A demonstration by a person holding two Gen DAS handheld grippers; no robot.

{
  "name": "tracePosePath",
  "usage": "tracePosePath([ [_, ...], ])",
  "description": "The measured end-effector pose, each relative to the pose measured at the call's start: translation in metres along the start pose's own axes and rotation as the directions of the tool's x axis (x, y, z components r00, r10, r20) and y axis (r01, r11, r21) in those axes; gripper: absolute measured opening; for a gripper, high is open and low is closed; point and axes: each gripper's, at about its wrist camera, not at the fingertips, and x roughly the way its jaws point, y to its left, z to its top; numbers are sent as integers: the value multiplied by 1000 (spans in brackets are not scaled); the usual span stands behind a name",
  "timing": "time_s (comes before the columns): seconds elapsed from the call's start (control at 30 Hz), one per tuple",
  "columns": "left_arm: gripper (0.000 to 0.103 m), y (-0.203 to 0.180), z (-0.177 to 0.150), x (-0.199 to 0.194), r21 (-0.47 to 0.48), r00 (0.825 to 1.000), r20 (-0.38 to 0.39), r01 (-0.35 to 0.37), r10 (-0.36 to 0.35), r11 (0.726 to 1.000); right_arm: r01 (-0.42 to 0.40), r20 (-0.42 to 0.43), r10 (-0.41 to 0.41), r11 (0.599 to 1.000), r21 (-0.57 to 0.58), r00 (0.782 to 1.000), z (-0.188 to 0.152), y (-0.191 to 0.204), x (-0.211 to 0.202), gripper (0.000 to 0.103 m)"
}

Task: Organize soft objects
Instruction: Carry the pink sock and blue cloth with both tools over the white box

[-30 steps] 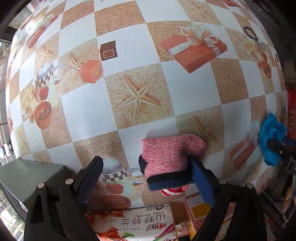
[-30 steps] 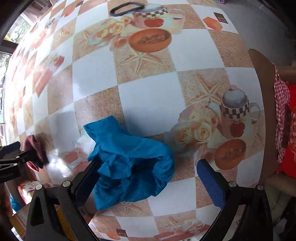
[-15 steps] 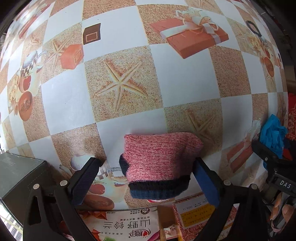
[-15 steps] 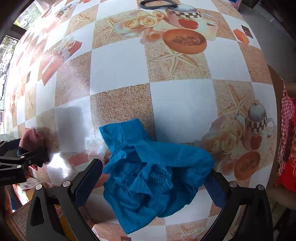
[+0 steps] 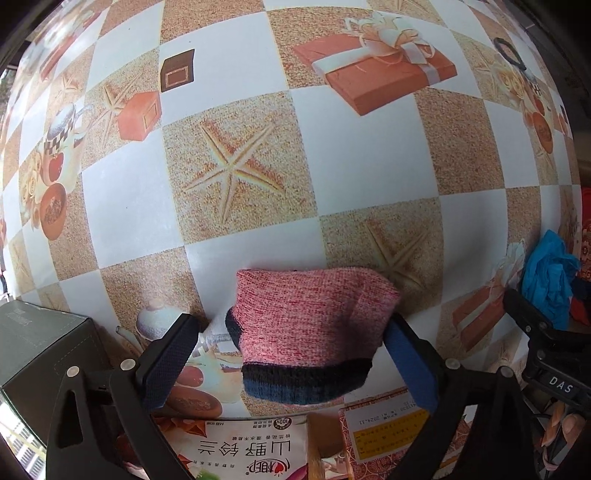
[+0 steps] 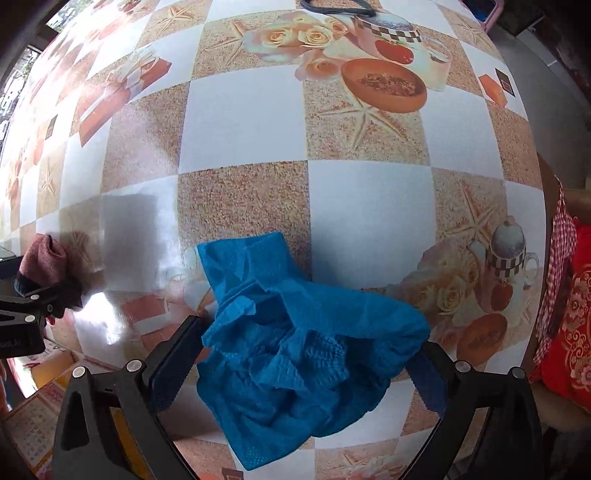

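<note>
A pink knitted sock [image 5: 314, 314] with a dark blue cuff lies flat on the checked tablecloth [image 5: 236, 240]. My left gripper [image 5: 291, 325] points down over it and its jaws are closing. The right pad [image 5: 410, 365] is at the sock's edge and the left pad [image 5: 170, 362] stands apart from it. A crumpled blue cloth [image 6: 303, 350] lies between the closing jaws of my right gripper [image 6: 308, 334], its folds reaching both pads. The blue cloth [image 5: 546, 273] also shows at the right edge of the left wrist view. The sock [image 6: 42, 258] shows at the far left of the right wrist view.
A dark box [image 5: 40, 343] sits at the near left, with printed food packets [image 5: 243, 450] and a yellow-labelled packet [image 5: 388, 432] along the near edge. A black ring [image 6: 332, 5] lies far back. Red patterned fabric [image 6: 576, 332] hangs beyond the table's right edge.
The left gripper shifted so the sock now sits centred between its jaws. The right gripper moved over the blue cloth, which now fills the gap, and both jaws narrowed slightly.
</note>
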Motion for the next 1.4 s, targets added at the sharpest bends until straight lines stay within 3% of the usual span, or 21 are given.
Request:
tracePosePath([
  [0.03, 88, -3, -3, -5, 19, 1000, 22, -4, 3, 1000, 3, 14, -3, 1000, -10, 1000, -4, 1, -3, 89],
  [0.07, 72, -7, -5, -11, 42, 999, 47, -5, 3, 999, 3, 29, -2, 1000, -21, 1000, -6, 2, -6, 78],
  [0.1, 44, -11, -7, -17, 68, 997, 71, -9, 4, 998, 3, 43, -2, 999, -36, 999, -9, 3, -11, 71],
  [0.13, 31, -13, -7, -21, 86, 997, 79, -15, 8, 996, 4, 57, -1, 998, -57, 998, -10, 5, -15, 55],
  [0.17, 28, -14, -7, -23, 86, 996, 85, -22, 15, 996, 0, 64, 5, 997, -77, 998, -11, 6, -17, 46],
  [0.33, 27, 0, -13, -44, 14, 989, 148, -2, -1, 1000, -88, 93, 92, 995, -52, 991, -15, 2, -32, 42],
  [0.6, 27, 10, -36, -83, -15, 972, 235, 9, -5, 1000, -166, 156, 175, 984, -71, 972, -23, 13, -76, 42],
  [0.93, 27, 23, -82, -102, 6, 958, 286, 7, -9, 1000, -163, 154, 175, 982, -92, 972, -38, 15, -93, 42],
  [1.4, 27, 32, -159, -116, 22, 936, 349, 34, -40, 999, -172, 146, 185, 980, -99, 972, -117, 28, -112, 42],
])
